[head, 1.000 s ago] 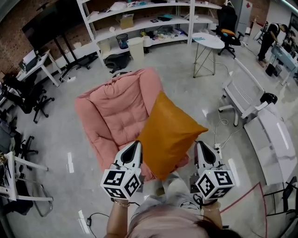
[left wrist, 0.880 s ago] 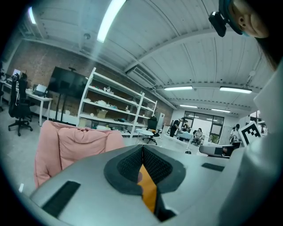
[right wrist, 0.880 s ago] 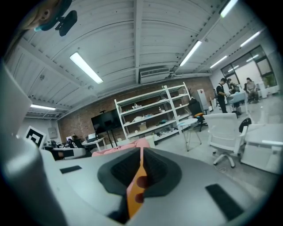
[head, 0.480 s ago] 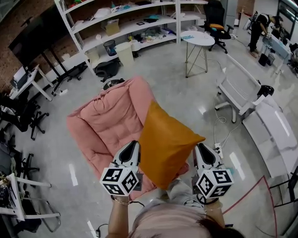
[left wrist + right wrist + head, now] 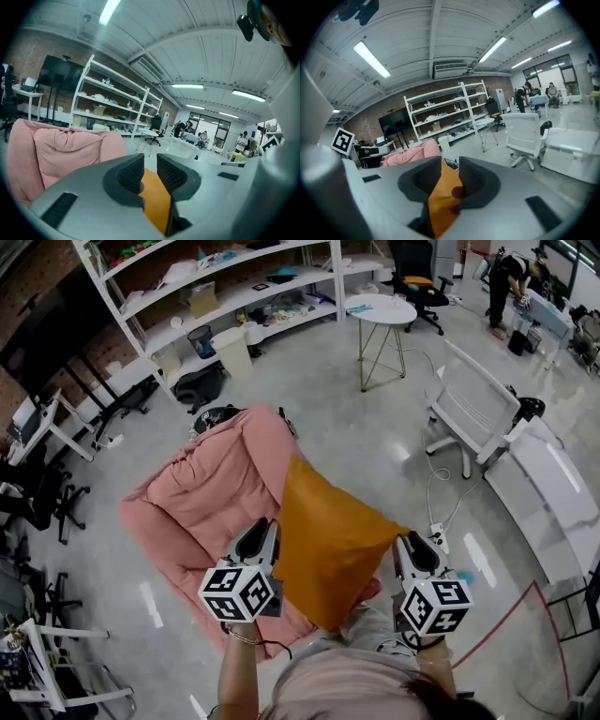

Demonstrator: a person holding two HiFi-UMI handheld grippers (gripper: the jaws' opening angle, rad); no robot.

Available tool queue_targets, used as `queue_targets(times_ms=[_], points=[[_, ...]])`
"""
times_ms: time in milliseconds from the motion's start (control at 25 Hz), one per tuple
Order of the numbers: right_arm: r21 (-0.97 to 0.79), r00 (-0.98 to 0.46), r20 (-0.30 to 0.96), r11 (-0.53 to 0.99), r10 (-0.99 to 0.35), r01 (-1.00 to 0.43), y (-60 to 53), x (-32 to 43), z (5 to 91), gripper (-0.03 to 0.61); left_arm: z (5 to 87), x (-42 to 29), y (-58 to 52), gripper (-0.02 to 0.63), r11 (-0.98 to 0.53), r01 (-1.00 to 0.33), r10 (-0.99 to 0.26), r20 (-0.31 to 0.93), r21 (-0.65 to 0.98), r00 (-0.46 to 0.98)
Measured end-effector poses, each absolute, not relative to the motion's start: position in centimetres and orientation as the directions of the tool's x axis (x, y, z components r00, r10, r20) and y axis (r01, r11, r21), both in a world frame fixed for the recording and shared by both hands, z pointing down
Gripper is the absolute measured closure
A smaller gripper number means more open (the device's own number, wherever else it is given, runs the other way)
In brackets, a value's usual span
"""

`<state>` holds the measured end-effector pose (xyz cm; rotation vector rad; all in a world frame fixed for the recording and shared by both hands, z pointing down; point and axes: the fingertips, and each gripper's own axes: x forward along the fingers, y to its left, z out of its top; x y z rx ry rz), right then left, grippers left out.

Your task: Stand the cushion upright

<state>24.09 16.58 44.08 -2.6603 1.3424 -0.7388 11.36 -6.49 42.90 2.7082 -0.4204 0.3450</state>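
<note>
Since my left gripper (image 5: 263, 527) and right gripper (image 5: 410, 546) have just been opening, the soft orange square cushion (image 5: 323, 540) is sitting loose between both jaws.

No lettering, brand name or number can be read anywhere — print on distant things is too small and blurred. The only markings are black-and-white square code patterns on the left marker cube (image 5: 239, 592) of the left gripper (image 5: 264, 525) and the right marker cube (image 5: 433, 606) of the right gripper (image 5: 405, 542) — patterns, not words.

Grey floor (image 5: 361, 432) with pink seat (image 5: 202, 502), perhaps beanbag
</note>
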Motion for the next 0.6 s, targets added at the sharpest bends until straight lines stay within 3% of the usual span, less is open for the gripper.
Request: queue_targets(times_ms=[600], points=[[-0.291, 0.517, 0.503, -0.699, -0.693, -0.653, 17.8, 29.1, 48.4, 0.385, 47.0, 18.6, -10.5, 0.475, -0.898, -0.291, -0.158, 0.375, 0.33, 0.914]])
